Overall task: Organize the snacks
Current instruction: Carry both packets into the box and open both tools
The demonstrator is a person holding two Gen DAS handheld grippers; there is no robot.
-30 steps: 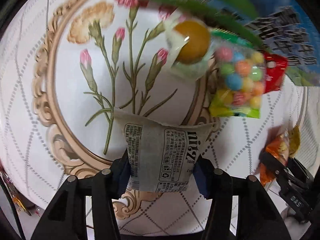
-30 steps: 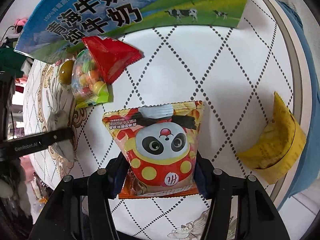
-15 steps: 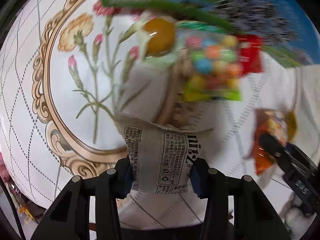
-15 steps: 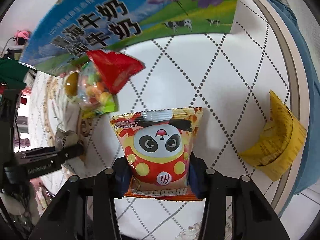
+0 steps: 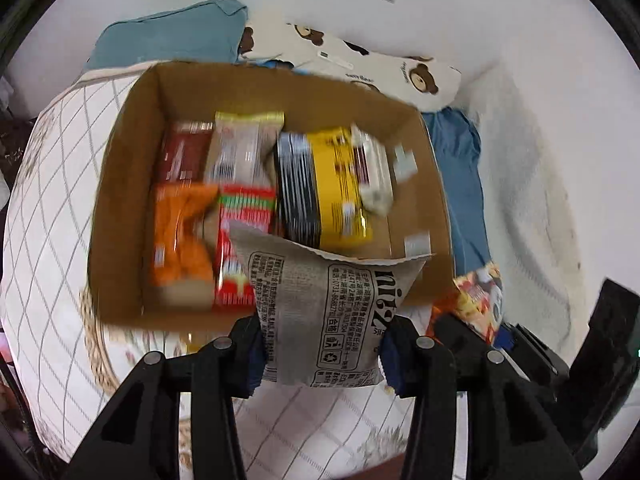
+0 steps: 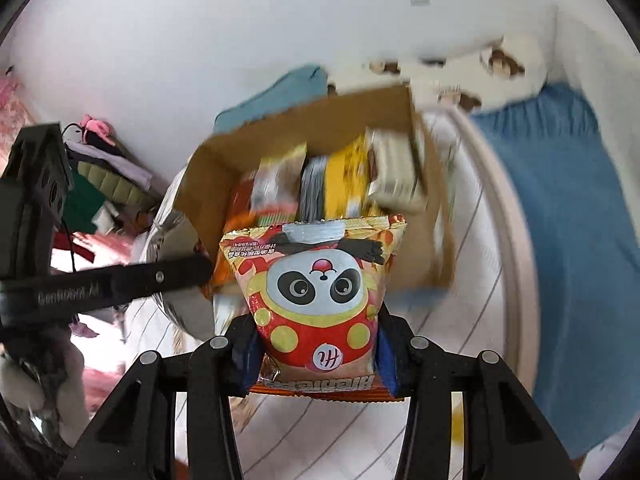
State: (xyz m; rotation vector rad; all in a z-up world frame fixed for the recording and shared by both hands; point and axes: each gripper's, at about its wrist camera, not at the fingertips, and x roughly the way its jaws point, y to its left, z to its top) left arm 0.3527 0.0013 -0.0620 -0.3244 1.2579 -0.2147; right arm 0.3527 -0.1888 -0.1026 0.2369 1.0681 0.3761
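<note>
My left gripper [image 5: 322,354] is shut on a grey newsprint-patterned snack packet [image 5: 328,312], held in the air just in front of an open cardboard box [image 5: 120,216]. Inside the box stand several snack packs: orange, red, silver, black-striped and yellow. My right gripper [image 6: 316,356] is shut on a red and yellow panda snack bag [image 6: 316,296], also lifted, with the same cardboard box [image 6: 432,224] behind it. In the left wrist view the panda bag [image 5: 478,300] shows at the right. The left gripper's arm [image 6: 116,282] crosses the right wrist view at the left.
The box stands on a round table with a white diamond-patterned cloth [image 5: 44,248]. Blue fabric [image 6: 568,240] and a bear-print cushion [image 5: 360,68] lie behind, against a white wall. Clutter of clothes [image 6: 100,184] sits at the far left.
Both grippers have risen from the tabletop with their packets and tilted up, so the box's open top has come into view. The loose snacks on the table have dropped out of sight.
</note>
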